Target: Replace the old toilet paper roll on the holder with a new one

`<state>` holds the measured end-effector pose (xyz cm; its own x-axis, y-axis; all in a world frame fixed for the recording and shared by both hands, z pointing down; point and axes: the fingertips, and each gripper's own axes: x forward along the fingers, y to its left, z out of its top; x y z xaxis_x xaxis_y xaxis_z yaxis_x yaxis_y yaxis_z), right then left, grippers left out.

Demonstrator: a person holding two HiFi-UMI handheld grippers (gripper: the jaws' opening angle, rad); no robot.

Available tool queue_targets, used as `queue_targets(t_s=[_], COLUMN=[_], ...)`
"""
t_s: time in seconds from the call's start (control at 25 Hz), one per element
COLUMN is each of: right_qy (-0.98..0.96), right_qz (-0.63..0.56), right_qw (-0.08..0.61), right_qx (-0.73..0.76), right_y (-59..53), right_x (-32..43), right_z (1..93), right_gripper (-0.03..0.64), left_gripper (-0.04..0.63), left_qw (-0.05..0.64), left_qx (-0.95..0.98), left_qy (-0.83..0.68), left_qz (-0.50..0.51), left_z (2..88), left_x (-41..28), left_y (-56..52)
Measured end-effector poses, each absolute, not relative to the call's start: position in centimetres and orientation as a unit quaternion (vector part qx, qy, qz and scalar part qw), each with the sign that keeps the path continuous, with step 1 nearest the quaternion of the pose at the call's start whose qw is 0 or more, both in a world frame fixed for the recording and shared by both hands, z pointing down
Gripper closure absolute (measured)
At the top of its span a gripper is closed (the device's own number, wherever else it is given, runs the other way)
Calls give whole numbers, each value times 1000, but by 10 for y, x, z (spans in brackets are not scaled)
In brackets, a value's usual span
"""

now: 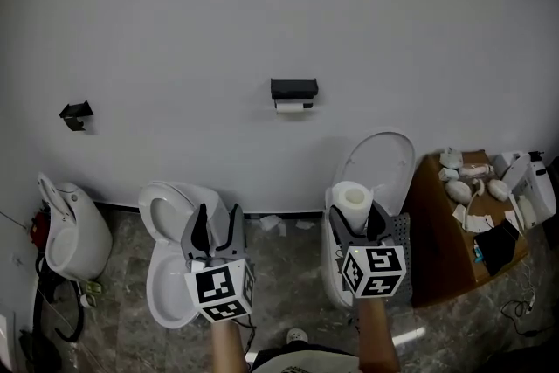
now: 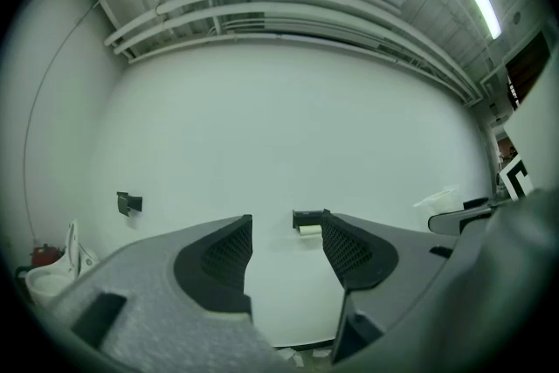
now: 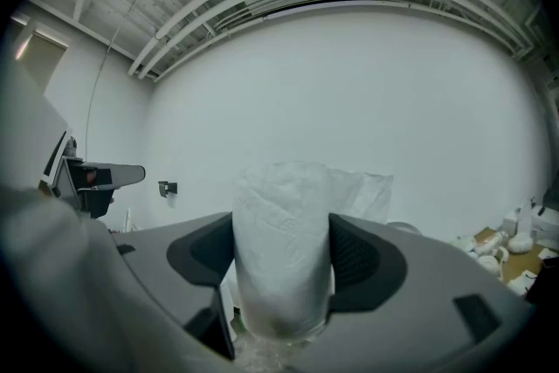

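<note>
Toilet paper roll (image 3: 281, 249), new and white, clamped upright in the right gripper (image 1: 356, 221).

Pinched on both sides by the jaws, pads pressed into the soft paper; held low before the pale wall (image 1: 175, 31), well apart from the black holder (image 1: 293, 88) mounted higher up, with a thin old roll (image 1: 293, 106) under its cover. Left gripper (image 1: 217, 221) alongside, jaws spread wide, nothing between them, aimed at that holder. Underneath, white toilet bowls (image 1: 170, 275) on the marbled floor (image 1: 288, 275); off to the right, a brown stand (image 1: 437, 231) crowded with small white fittings (image 1: 460, 188). Black-and-white square markers on each cube (image 1: 374, 269).
</note>
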<state>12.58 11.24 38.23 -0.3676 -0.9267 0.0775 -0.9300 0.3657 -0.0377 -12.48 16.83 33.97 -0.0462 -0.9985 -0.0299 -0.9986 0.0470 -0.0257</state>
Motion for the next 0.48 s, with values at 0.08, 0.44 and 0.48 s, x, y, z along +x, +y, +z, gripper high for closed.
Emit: queue_targets(t_s=[0.08,0.44,0.48], right_qy=[-827,-828,-827], right_qz=[41,50,51], right_qw=[22,24,25], right_qx=[560,558,560], right_y=[97,47,41], right_x=[126,127,127], right_z=[385,395,397], right_gripper=[314,314,314], left_gripper=[356,356,356], left_qw=[15,4,2], left_qx=[-690,-685,-686], left_qy=[724,728,727], left_qz=[-2,-8,-9], left_z=[343,351,352], left_x=[-124,-126,-126], left_y=[153,104,98])
